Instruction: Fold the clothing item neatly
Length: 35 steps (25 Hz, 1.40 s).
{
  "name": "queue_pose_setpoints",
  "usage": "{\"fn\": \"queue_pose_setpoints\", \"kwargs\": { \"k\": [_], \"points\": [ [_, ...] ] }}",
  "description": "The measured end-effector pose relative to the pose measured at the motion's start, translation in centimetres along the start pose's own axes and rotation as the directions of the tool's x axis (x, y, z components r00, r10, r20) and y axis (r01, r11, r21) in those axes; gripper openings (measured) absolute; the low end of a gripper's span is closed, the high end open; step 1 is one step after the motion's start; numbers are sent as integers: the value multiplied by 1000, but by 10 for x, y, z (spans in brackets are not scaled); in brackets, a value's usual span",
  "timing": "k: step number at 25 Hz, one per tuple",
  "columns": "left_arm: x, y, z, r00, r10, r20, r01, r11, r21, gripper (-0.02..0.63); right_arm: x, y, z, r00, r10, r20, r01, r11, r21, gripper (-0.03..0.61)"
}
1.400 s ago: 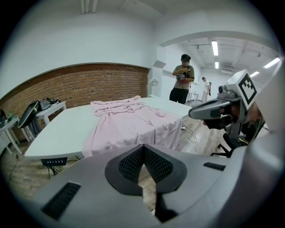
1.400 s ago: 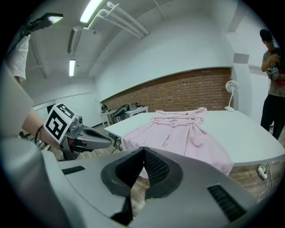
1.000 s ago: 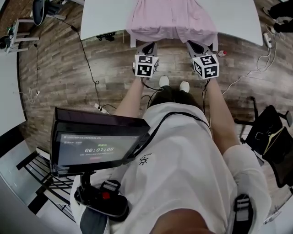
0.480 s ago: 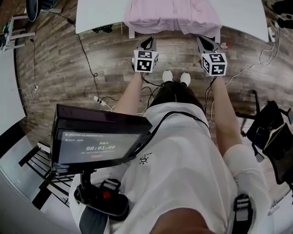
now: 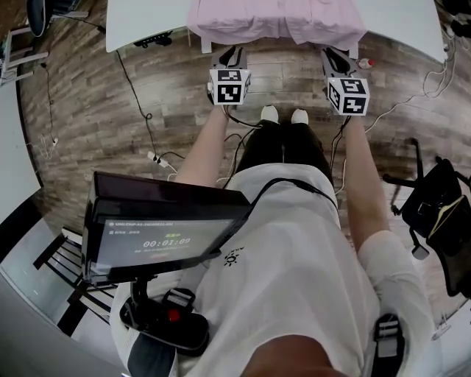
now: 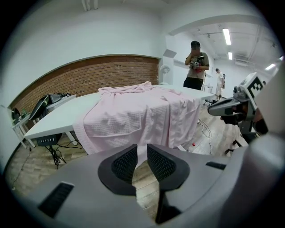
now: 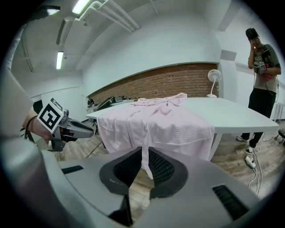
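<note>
A pink garment [image 5: 276, 18] lies spread on the white table [image 5: 147, 22], its near part draped over the front edge. In the left gripper view the hanging hem of the garment [image 6: 133, 111] fills the middle. My left gripper [image 6: 141, 149] has just been opening, and a narrow strip of hem sits in the slim gap without being pressed. My right gripper [image 7: 145, 151] has likewise been opening, with a strip of the garment [image 7: 156, 120] in its gap. In the head view both the left gripper [image 5: 227, 57] and the right gripper [image 5: 331, 57] point at the hem below the table edge.
A person [image 6: 196, 62] stands beyond the table's far side, near a fan [image 7: 214, 75]. Cables [image 5: 140, 96] trail over the wooden floor on the left. A black chair [image 5: 434, 206] stands at the right. A screen [image 5: 162, 235] is mounted at my chest.
Both grippers have sunk along the table's front edge at the hanging hem. The right one has shifted a little outward.
</note>
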<state>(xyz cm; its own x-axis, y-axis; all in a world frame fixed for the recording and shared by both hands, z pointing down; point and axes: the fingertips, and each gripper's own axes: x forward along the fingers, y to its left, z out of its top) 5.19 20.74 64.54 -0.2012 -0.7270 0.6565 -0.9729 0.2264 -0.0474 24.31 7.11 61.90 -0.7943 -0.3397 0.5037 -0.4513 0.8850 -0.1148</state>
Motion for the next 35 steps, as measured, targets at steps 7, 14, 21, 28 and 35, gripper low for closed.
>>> {"fn": "queue_pose_setpoints", "kwargs": {
  "k": [7, 14, 21, 28, 35],
  "points": [
    [36, 31, -34, 996, 85, -5, -85, 996, -10, 92, 24, -39, -33, 999, -49, 14, 49, 999, -11, 63],
    [46, 70, -62, 986, 169, -12, -169, 985, -34, 92, 34, -77, -55, 994, -106, 11, 106, 994, -26, 82],
    [67, 107, -79, 979, 202, -25, -203, 978, -47, 127, 52, -116, -77, 985, -171, -15, 170, 985, -24, 102],
    [76, 129, -89, 984, 175, -32, -176, 983, -56, 150, 51, -145, -82, 976, -216, -18, 215, 976, -39, 154],
    [79, 139, -82, 992, 124, -20, -124, 991, -40, 170, 50, -157, -83, 975, -221, -23, 220, 975, -45, 207]
  ]
}}
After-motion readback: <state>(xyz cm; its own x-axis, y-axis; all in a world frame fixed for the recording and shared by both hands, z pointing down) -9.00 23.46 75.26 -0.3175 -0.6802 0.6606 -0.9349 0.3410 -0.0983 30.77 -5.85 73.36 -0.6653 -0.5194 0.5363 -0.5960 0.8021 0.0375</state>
